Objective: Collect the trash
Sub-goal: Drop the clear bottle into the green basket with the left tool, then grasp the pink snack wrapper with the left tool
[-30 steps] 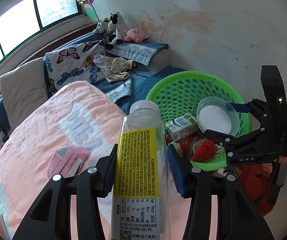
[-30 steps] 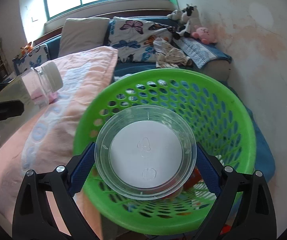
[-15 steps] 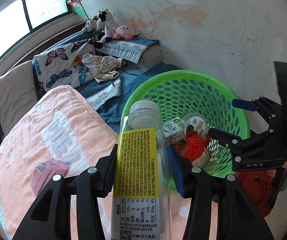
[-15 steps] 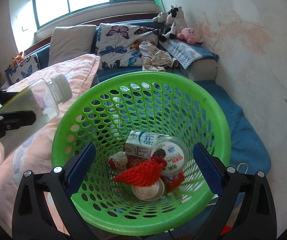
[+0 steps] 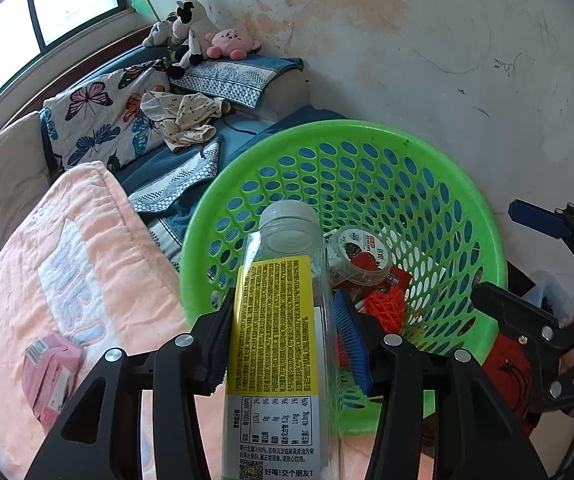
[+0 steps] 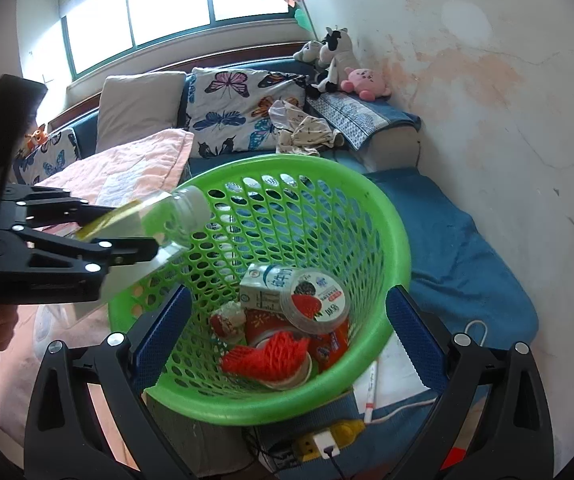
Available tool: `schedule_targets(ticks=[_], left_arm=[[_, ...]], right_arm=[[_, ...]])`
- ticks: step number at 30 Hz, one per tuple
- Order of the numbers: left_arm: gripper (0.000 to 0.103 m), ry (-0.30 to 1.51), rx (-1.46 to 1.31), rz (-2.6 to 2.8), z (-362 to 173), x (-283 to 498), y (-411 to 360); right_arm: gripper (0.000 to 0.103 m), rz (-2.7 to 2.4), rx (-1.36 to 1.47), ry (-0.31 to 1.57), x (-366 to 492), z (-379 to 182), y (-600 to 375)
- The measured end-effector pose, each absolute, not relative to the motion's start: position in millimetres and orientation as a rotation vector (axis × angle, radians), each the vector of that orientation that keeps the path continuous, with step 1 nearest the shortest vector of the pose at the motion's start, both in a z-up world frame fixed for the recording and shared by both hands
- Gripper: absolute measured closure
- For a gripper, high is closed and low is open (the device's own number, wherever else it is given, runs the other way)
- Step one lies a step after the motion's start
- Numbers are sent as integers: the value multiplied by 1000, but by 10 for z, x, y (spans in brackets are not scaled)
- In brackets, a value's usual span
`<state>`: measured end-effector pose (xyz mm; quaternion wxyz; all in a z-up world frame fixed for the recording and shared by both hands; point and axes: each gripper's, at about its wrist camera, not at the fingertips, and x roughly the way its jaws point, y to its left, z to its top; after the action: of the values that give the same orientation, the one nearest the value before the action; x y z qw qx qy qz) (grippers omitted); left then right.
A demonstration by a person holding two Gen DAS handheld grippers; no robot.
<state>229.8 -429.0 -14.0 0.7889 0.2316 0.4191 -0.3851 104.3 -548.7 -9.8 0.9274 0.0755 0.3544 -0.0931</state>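
Observation:
My left gripper (image 5: 283, 340) is shut on a clear plastic bottle (image 5: 279, 320) with a yellow label and a white cap. The bottle's neck pokes over the rim of the green basket (image 5: 467, 208). In the right wrist view the bottle (image 6: 159, 228) hangs over the basket's left rim (image 6: 399, 236). My right gripper (image 6: 283, 328) is open and empty, its jaws wide on either side of the basket's near wall. In the basket lie a clear plastic lid-cup (image 6: 313, 296), a milk carton (image 6: 263, 284), red foam netting (image 6: 267, 356) and wrappers.
A pink quilt (image 5: 67, 264) with a pink carton (image 5: 49, 376) on it lies left of the basket. Behind are butterfly pillows (image 6: 239, 112), crumpled clothes (image 6: 303, 128) and plush toys (image 6: 343, 68). A stained wall is on the right. A power strip (image 6: 327, 436) lies below the basket.
My right gripper opened and the clear plastic cup it held dropped into the basket. My left gripper moved the bottle right, over the basket's rim.

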Motion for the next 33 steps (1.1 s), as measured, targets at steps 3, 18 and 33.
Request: schedule_targets(ticks=[3,18,33], left_arm=[[56,910,501,-830,-174,2284,-4340],[42,911,456,-819,-101,2299,-4242],[36,862,450,-655,60,2604,-3385]], right_arm=[[6,-194,162,727,1016,-101,-5506],[6,-165,173,726,1019,-89,-5409],[6,-105,134,703,1093,52,-5024]])
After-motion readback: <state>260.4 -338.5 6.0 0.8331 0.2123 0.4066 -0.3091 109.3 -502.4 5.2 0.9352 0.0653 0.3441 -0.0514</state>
